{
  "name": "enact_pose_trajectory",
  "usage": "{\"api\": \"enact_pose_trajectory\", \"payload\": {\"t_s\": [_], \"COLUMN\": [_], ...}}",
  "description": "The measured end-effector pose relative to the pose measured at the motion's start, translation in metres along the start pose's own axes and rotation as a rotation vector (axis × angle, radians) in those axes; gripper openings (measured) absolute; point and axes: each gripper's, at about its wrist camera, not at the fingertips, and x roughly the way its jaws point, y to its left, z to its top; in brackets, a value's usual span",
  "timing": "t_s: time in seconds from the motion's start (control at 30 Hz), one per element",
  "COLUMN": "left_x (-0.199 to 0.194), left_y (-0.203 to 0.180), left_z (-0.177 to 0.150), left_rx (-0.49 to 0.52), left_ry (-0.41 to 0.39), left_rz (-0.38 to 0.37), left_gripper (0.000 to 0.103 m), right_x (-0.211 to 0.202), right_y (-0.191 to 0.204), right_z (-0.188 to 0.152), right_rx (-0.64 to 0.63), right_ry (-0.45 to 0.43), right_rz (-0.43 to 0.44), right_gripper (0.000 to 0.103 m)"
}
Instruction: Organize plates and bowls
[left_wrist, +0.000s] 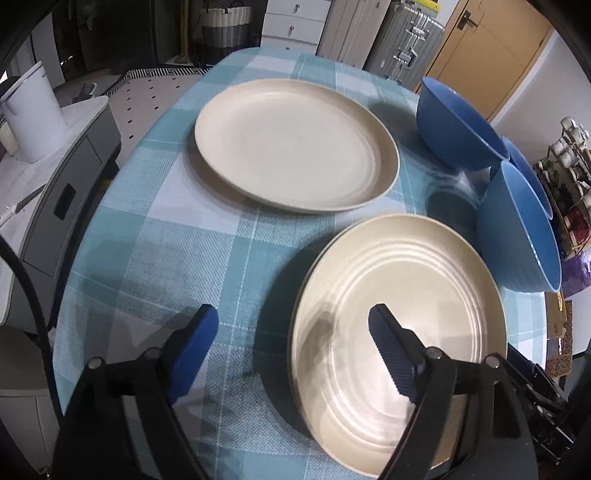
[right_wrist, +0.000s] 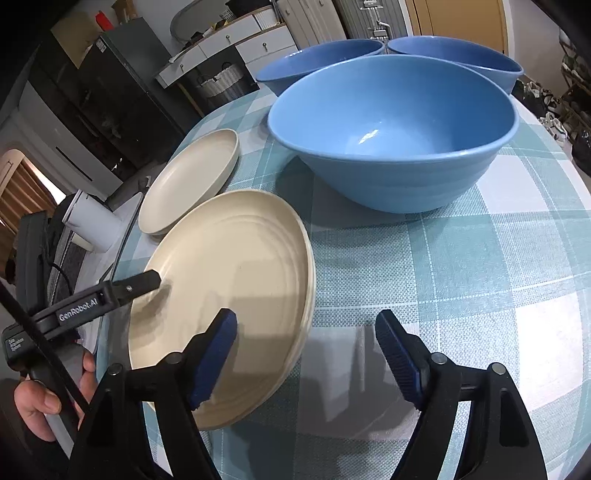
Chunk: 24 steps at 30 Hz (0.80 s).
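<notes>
1. Both grippers are wide and holding nothing. The left gripper (left_wrist: 295, 339) straddles the near plate's (left_wrist: 424, 295) left rim, with 1 finger (left_wrist: 388, 343) over the plate and the other over the cloth (left_wrist: 184, 240). No pad is pressing on it.
2. The right gripper (right_wrist: 306, 354) straddles the same plate's right rim in its own view: its left finger (right_wrist: 218, 350) is over the near plate (right_wrist: 236, 266), its right one over bare cloth.
3. So the near plate sits between the 2 grippers, looking like a stack of 2 going by the doubled rim, though I can't be sure.
4. The far plate (left_wrist: 295, 147) lies at 12 o'clock from the left gripper, well apart. From the right gripper it's around 11 (right_wrist: 192, 177), past the near plate.
5. There are 3 blue bowls: the nearest bowl (right_wrist: 391, 133) is at 12 to 1 o'clock from the right gripper, and the other 2 are just behind it.
6. My guess: the left hand is nearer the far plate, the right nearer the bowls.
7. Plates are round, so no long axis to line up, just catch a rim.
</notes>
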Motion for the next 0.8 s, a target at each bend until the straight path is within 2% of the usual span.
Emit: {"api": "enact_pose_trajectory", "payload": {"t_s": [0.37, 0.5, 0.8], "left_x": [0.010, 0.011, 0.018], "left_y": [-0.001, -0.002, 0.003], "left_z": [-0.003, -0.003, -0.004], "left_rx": [0.004, 0.005, -0.016], "left_ry": [0.032, 0.030, 0.053], "left_rz": [0.004, 0.009, 0.007], "left_gripper": [0.084, 0.084, 0.084], "right_x": [-0.001, 0.002, 0.012], "right_y": [0.005, 0.003, -0.001], "right_z": [-0.001, -0.002, -0.002], "right_rx": [-0.025, -0.013, 0.012], "right_ry": [0.001, 0.030, 0.055], "right_rz": [-0.001, 0.035, 0.019], "right_gripper": [0.080, 0.080, 0.079]}}
